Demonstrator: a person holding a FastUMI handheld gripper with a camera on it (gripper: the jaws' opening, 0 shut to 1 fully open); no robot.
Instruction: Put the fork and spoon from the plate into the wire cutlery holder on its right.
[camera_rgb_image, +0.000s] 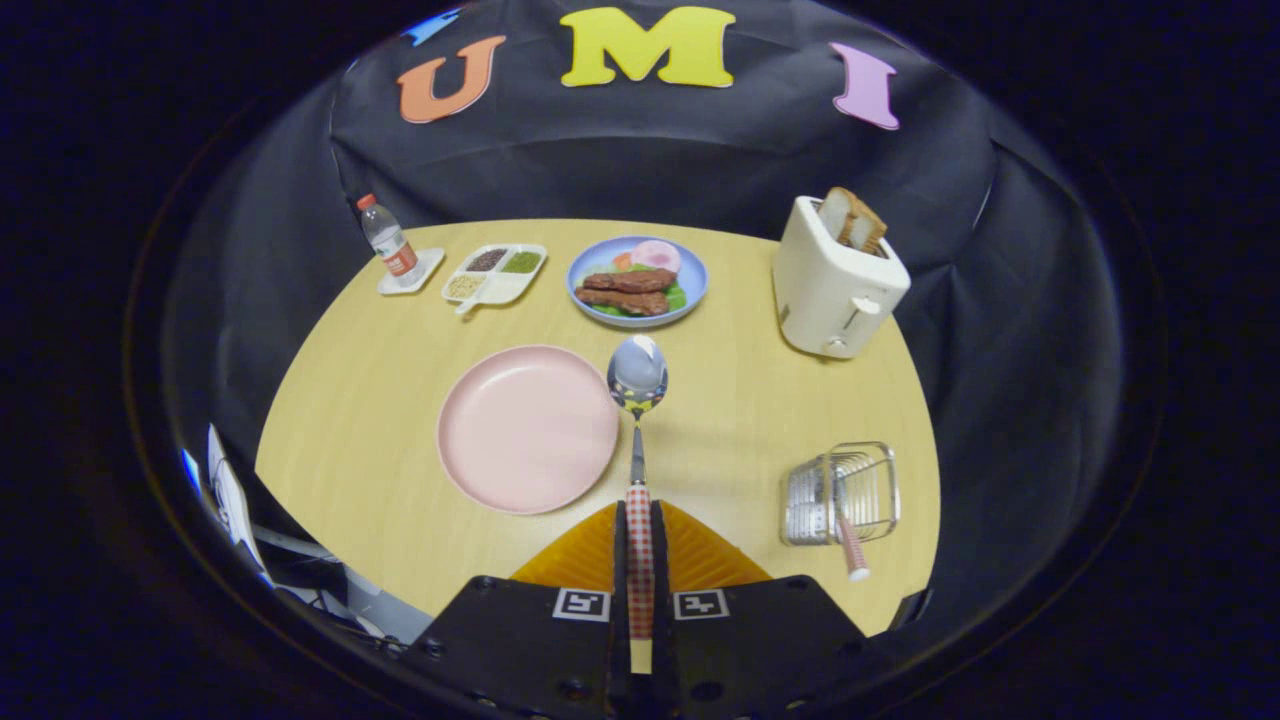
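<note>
My gripper (639, 525) is shut on the checked handle of the spoon (638, 380). The spoon's shiny bowl points straight ahead of the fingers, held above the table just right of the pink plate (527, 428). The plate is bare. To the right of the fingers stands the wire cutlery holder (840, 492) near the table's edge. A checked handle, the fork's (852, 548), sticks out of the holder toward me; its head is hidden in the wires.
Across the yellow table (380, 420) stand a white toaster (835, 280) with bread, a blue plate of food (637, 282), a divided tray of grains (496, 272) and a water bottle (390, 243) on a coaster.
</note>
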